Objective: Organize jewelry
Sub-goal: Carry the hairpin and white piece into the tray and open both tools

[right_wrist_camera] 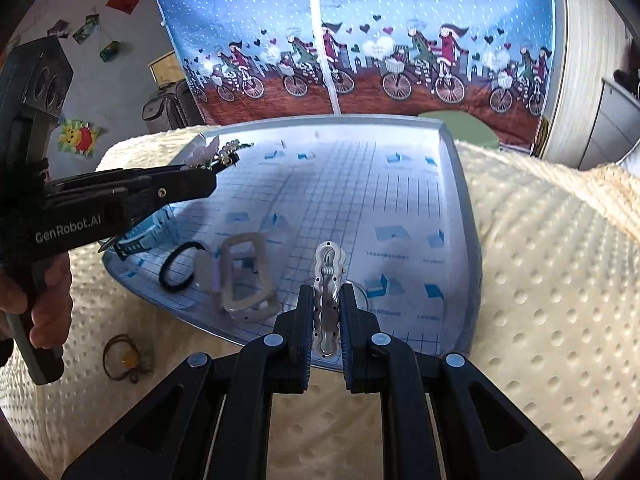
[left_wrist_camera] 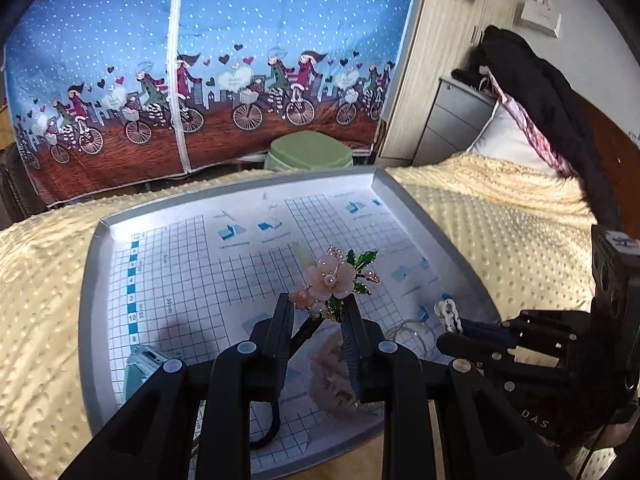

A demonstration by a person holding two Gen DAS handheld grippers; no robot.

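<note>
Over a shallow grey tray (left_wrist_camera: 90, 280) lined with gridded paper, set on a cream dotted blanket (left_wrist_camera: 500, 232), both grippers hold jewelry. Left gripper (left_wrist_camera: 318, 312): fingers drawn in, pinching the lower end of a flower hairpin (left_wrist_camera: 332, 278) with pink petals, small pearls and green enamel leaves; the bloom stands above the fingertips, clear of the tray floor. Right gripper (right_wrist_camera: 326, 316): fingers pressed onto a white wavy-edged hair clip (right_wrist_camera: 329, 280) with a visible spring, its far end pointing across the tray.

In the right wrist view, the left gripper comes in from the left, a hand (right_wrist_camera: 38, 304) around its handle.

Lying in the tray near its left edge: a black hair tie (right_wrist_camera: 178, 266), a pale squarish bracelet (right_wrist_camera: 248, 280) just beside it, and a light blue watch (right_wrist_camera: 144, 236) partly hidden under the left gripper. A brown cord bracelet (right_wrist_camera: 122, 356) lies on the blanket, outside the tray. Behind, a blue printed cloth (left_wrist_camera: 224, 60) with cyclists.
</note>
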